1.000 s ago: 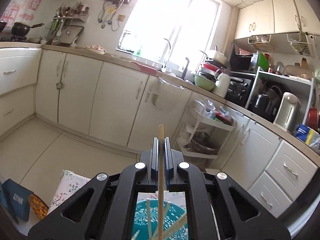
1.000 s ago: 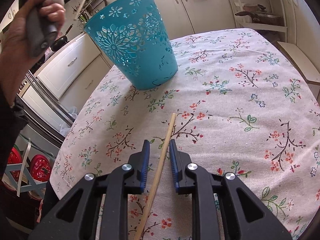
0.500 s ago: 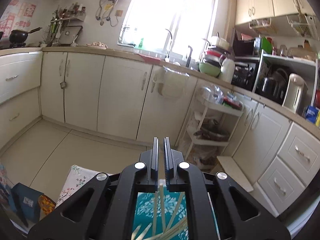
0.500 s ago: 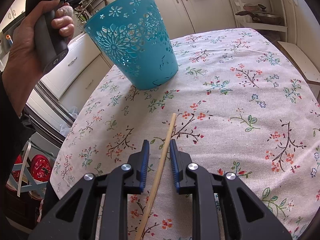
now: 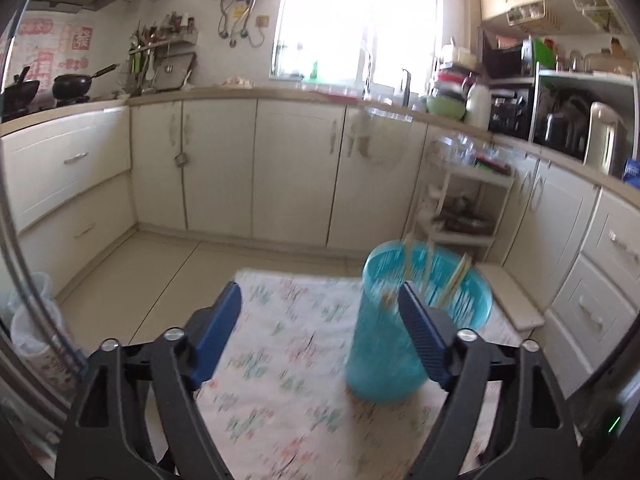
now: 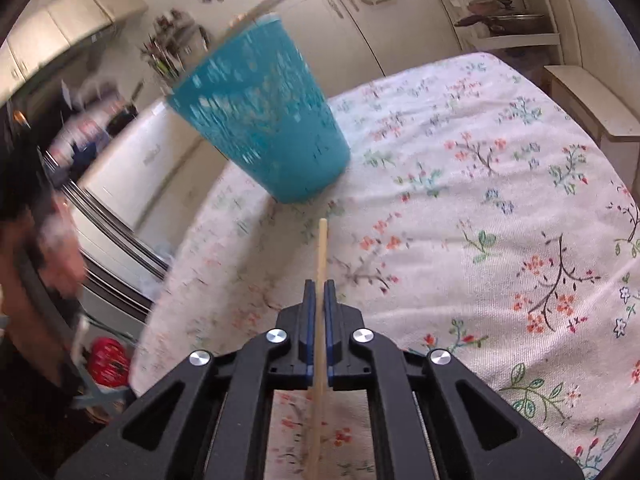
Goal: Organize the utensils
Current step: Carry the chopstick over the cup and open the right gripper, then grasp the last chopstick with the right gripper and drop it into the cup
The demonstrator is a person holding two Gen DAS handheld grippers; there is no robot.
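Observation:
A teal openwork basket (image 5: 384, 344) stands on the flowered tablecloth (image 5: 280, 360) with several wooden chopsticks (image 5: 456, 280) leaning inside it. My left gripper (image 5: 318, 304) hangs above the cloth to the left of the basket, its jaws opening wide with nothing between them. In the right wrist view the same basket (image 6: 264, 116) stands at the far left of the table. My right gripper (image 6: 319, 292) is shut on a single wooden chopstick (image 6: 321, 248), which points toward the basket just above the cloth (image 6: 480, 208).
A person's hand (image 6: 44, 256), blurred, shows at the left edge. Beyond the table lie cream kitchen cabinets (image 5: 296, 168), a white shelf trolley (image 5: 460, 204) and a low wooden step (image 6: 580, 96). The table edge drops off on the left side.
My left gripper let its chopstick fall into the basket, opened wide and swung down and left of it. My right gripper closed on the chopstick lying on the cloth and raised it slightly.

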